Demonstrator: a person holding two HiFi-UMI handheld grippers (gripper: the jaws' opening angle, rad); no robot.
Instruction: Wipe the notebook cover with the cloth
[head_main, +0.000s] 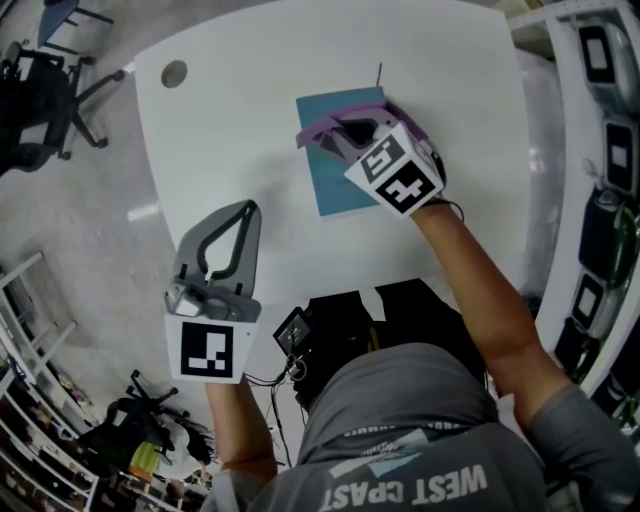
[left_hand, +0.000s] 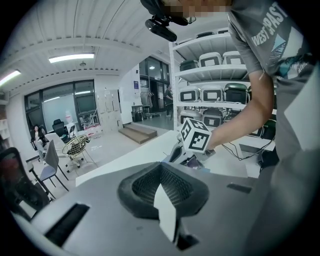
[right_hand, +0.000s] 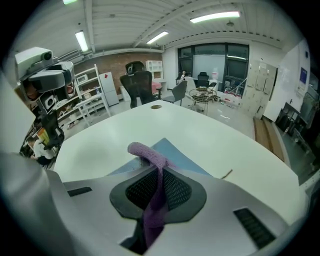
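A blue notebook (head_main: 335, 188) lies flat on the white table (head_main: 240, 120), right of its middle. My right gripper (head_main: 345, 135) stands over the notebook's far end, shut on a purple cloth (head_main: 322, 128) that drapes out to the left. In the right gripper view the cloth (right_hand: 150, 152) runs between the pads and curls over the notebook (right_hand: 175, 151). My left gripper (head_main: 248, 208) hovers over bare table near the front left, its tips together with nothing in them. In the left gripper view that gripper (left_hand: 167, 172) points toward the right gripper's marker cube (left_hand: 196, 136).
A thin dark stick (head_main: 379, 72) lies just beyond the notebook. A round cable hole (head_main: 174, 72) sits at the table's far left. An office chair (head_main: 40, 100) stands off the left edge, and shelves with cases (head_main: 605, 160) line the right.
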